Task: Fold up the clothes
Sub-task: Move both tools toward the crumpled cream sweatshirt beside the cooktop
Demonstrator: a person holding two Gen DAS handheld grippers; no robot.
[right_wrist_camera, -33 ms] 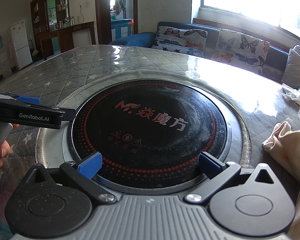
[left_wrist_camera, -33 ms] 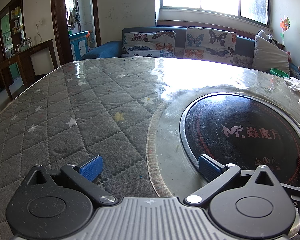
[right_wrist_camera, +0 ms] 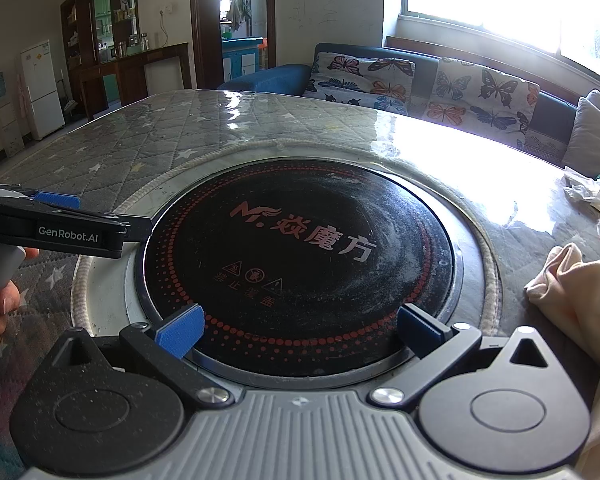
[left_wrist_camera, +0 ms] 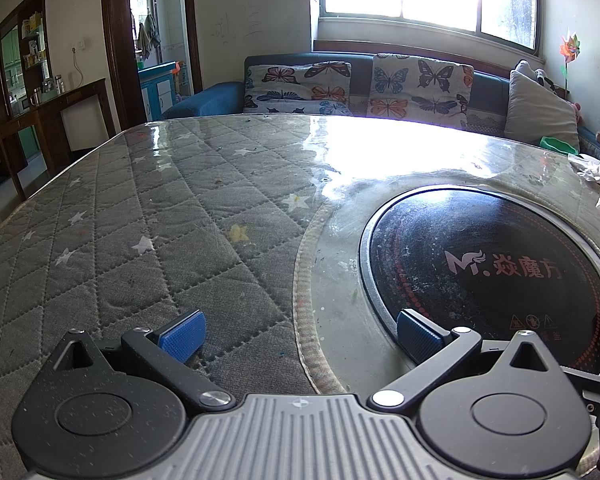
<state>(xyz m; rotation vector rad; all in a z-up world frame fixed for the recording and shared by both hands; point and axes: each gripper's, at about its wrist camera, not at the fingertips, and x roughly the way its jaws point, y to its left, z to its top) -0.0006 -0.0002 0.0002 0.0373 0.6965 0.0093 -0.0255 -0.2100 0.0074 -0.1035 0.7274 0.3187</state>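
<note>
Right of the right gripper (right_wrist_camera: 300, 336), a cream garment (right_wrist_camera: 576, 292) lies crumpled on the quilted table (left_wrist_camera: 140, 216), its nearest fold just beside the tool's right finger and its bulk running off the frame's edge. Both tools hang released and empty: the right gripper's blue pads (right_wrist_camera: 182, 330) stand wide apart over the near rim of the black cooktop (right_wrist_camera: 300, 248), and the left gripper (left_wrist_camera: 300, 334), held off to the right tool's left side, spreads its jaws above the seam where quilt meets the cooktop's pale ring. No cloth shows ahead of the left tool. The garment looks soft, light and limp, likely a knit or fleece, so it should sag and drape when lifted rather than keep any shape; the glossy clear cover over the quilt may let it slide when dragged. A sound hold would be a pinch on a hem or a bunched corner, such as the peaked fold nearest the cooktop, though how the piece is laid out beyond the frame cannot be told. Folding has apparently not begun.
</note>
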